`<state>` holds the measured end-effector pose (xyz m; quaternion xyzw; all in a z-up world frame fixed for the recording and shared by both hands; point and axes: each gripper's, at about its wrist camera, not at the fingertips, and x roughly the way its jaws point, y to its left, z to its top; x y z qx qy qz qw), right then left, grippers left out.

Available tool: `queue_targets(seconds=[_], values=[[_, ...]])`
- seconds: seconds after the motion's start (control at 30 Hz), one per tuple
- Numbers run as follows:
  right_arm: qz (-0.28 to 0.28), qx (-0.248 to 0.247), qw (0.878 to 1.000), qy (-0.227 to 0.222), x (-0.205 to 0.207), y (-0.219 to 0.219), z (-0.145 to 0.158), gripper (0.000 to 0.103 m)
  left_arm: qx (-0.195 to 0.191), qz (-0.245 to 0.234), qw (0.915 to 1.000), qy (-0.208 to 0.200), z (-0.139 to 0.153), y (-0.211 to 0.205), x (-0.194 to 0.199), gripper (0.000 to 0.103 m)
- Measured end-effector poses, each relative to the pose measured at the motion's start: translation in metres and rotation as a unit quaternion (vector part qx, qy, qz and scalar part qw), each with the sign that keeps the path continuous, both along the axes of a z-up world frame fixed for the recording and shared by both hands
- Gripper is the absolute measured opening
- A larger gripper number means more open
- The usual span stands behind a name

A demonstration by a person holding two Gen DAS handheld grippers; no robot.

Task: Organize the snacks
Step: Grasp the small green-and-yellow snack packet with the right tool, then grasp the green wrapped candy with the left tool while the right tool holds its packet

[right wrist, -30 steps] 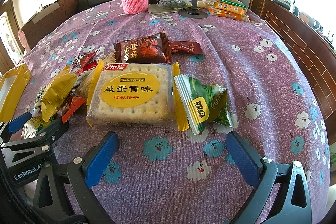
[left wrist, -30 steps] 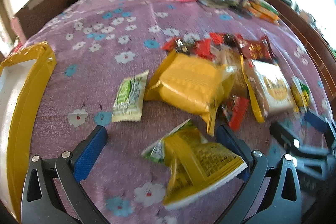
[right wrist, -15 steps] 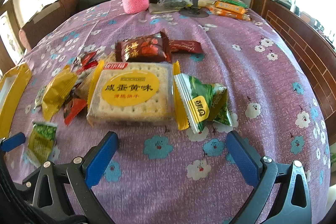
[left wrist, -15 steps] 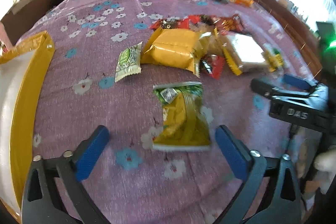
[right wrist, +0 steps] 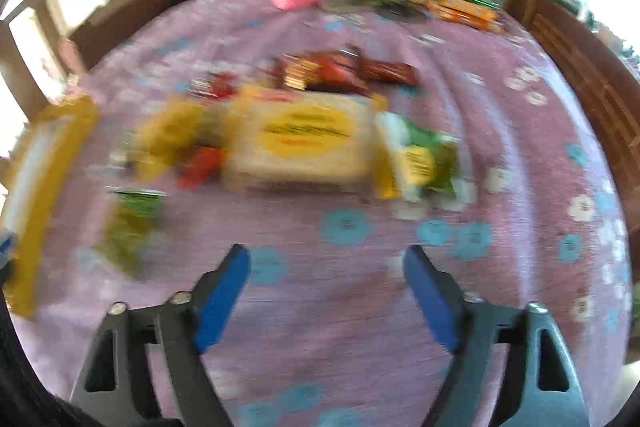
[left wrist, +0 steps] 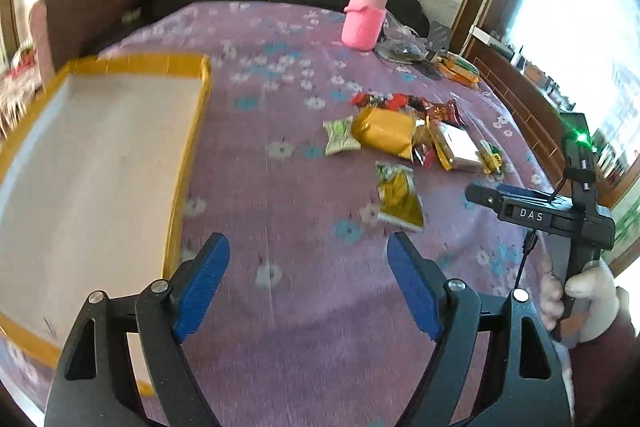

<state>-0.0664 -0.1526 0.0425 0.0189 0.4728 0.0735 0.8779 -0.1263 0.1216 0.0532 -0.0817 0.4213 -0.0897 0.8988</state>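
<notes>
Snacks lie in a loose heap (left wrist: pixel 416 135) right of centre in the left wrist view, on a desk (left wrist: pixel 280 187) covered with a purple flowered cloth. A green-and-gold packet (left wrist: pixel 398 195) lies alone just below the heap, apart from it. The left hand-held gripper (left wrist: pixel 308 267) fills the bottom of that frame, its blue-padded jaws spread wide with nothing between them — it hangs over bare cloth, near the packet but not touching it. A yellow-rimmed tray (left wrist: pixel 188 155) with a white floor takes up the left side. A pink bottle (left wrist: pixel 366 15) stands at the top, well apart from the snacks.

At the right edge a gloved hand (left wrist: pixel 588 299) grips the handle of the other device.

The right wrist view is blurred. The right hand-held gripper (right wrist: pixel 326 267) is released too, jaws wide and empty, at the bottom centre. A large biscuit pack (right wrist: pixel 300 143) with a yellow oval sits mid-frame, a green pouch (right wrist: pixel 424 163) touching its right side — the lone packet (right wrist: pixel 132 227) shows at lower left.
</notes>
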Motion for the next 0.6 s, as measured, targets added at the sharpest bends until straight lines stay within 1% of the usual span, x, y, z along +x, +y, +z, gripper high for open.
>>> queue_targets(seconds=[0.07, 0.17, 0.23, 0.33, 0.4, 0.43, 0.47, 0.5, 0.57, 0.6], values=[[0.031, 0.01, 0.999, -0.008, -0.005, 0.022, 0.006, 0.078, -0.015, 0.005, 0.9999, -0.003, -0.001, 0.003, -0.006, 0.081], [0.062, 0.027, 0.998, 0.0, -0.005, 0.049, 0.005, 0.077, -0.023, 0.014, 0.9995, -0.018, 0.005, 0.005, -0.009, 0.081], [0.074, 0.038, 0.997, 0.002, -0.002, 0.067, 0.002, 0.074, -0.035, 0.019, 0.9989, -0.023, 0.011, 0.01, -0.011, 0.081], [0.08, 0.057, 0.995, 0.008, 0.006, 0.085, -0.005, 0.073, -0.044, 0.017, 0.9986, -0.021, 0.013, 0.015, -0.01, 0.081], [0.082, 0.071, 0.994, 0.017, 0.012, 0.093, -0.012, 0.066, -0.059, 0.01, 0.9981, -0.015, 0.012, 0.017, -0.008, 0.081], [0.079, 0.063, 0.995, 0.011, 0.013, 0.098, -0.013, 0.066, -0.066, 0.006, 0.9977, -0.01, 0.011, 0.017, -0.006, 0.081], [0.079, 0.052, 0.995, 0.005, 0.012, 0.101, -0.012, 0.061, -0.068, 0.004, 0.9977, -0.007, 0.011, 0.016, -0.005, 0.081], [0.082, 0.046, 0.996, 0.004, 0.014, 0.105, -0.013, 0.051, -0.068, 0.001, 0.9976, -0.006, 0.011, 0.015, -0.004, 0.081], [0.085, 0.036, 0.996, -0.004, 0.015, 0.109, -0.014, 0.037, -0.065, -0.005, 0.9978, -0.009, 0.014, 0.009, 0.001, 0.081], [0.087, 0.035, 0.996, -0.005, 0.015, 0.109, -0.014, 0.036, -0.061, -0.008, 0.998, -0.011, 0.016, 0.006, 0.003, 0.081]])
